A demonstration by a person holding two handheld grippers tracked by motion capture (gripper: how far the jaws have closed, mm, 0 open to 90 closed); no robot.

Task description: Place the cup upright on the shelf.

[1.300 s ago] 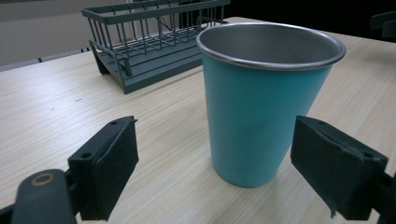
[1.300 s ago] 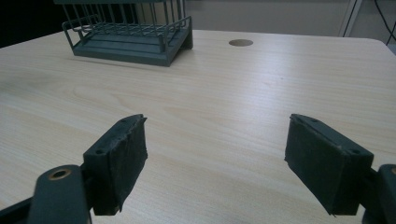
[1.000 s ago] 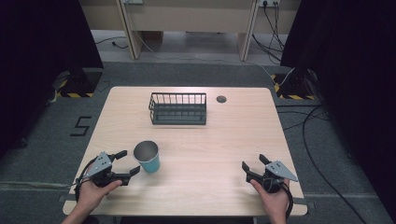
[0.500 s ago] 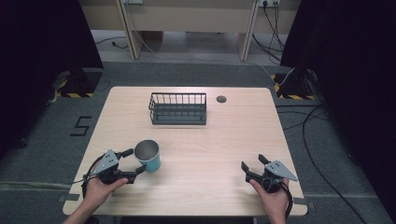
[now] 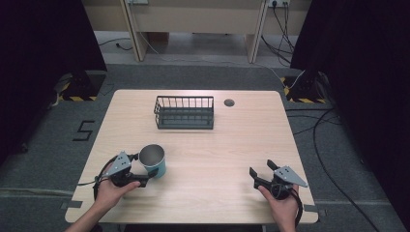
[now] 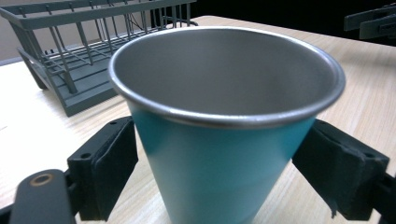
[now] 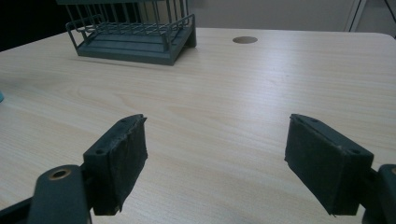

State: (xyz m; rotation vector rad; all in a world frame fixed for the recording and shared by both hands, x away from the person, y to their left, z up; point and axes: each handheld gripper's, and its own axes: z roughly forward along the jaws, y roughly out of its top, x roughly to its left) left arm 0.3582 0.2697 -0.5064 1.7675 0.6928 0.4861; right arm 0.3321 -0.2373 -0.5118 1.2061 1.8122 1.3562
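Left gripper (image 5: pixel 145 175) now pushed in around the teal metal cup (image 5: pixel 153 160), where one second ago it sat short of the cup, off to its left, and half a second ago had just reached its side. Jaws spread wide, one on each side of the cup's lower wall. In the left gripper view, cup (image 6: pixel 224 121) standing upright between the two black pads (image 6: pixel 112 172), close to both, contact not clear enough to call; jaws not clamped. Cup itself unmoved across the three moments: upright on the wooden table (image 5: pixel 232 145), in the near-left part, nearer the front edge than the back, well apart from the dark wire rack (image 5: pixel 184 112) at the back centre. Steel inside, teal outside.

Left hand (image 5: pixel 112 191) wrapped round the gripper body, forearm coming in from the front-left corner, shifted a little toward the cup compared with the earlier frames.

Right gripper (image 5: pixel 261 172) unchanged from a second ago: resting near the front-right corner, held in the right hand (image 5: pixel 283 205), jaws apart with nothing between them. In the right gripper view, gripper (image 7: pixel 215 158) open over bare tabletop, rack (image 7: pixel 133 32) far off at the back and the round cable hole (image 7: pixel 244 40) beside it to the right.
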